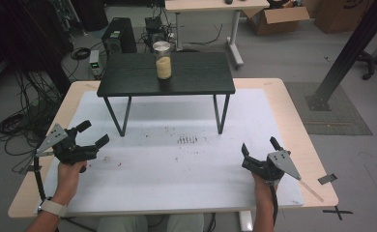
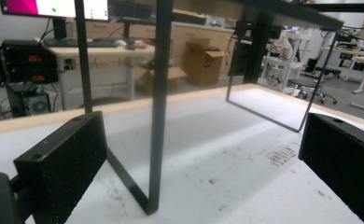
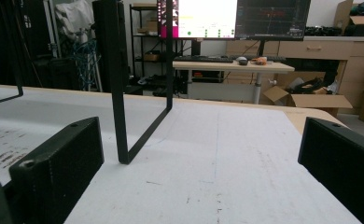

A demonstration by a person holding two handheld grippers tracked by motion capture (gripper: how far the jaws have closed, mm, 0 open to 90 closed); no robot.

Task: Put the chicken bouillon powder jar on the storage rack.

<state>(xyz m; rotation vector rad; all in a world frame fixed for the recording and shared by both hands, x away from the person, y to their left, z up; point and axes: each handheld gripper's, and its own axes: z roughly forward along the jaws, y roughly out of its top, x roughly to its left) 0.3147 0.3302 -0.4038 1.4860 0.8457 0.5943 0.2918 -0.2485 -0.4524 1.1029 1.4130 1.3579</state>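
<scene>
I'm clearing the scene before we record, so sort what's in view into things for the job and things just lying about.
For the job:
jar with pale contents, upright on the small black table
left gripper, open
right gripper, open

Lying about:
cardboard box on the floor
black tape at the near right corner

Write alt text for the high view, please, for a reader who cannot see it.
A person holds the left gripper and right gripper, both open, low over a white table. Beyond them, a glass jar of pale grains stands on a small black stand.
</scene>
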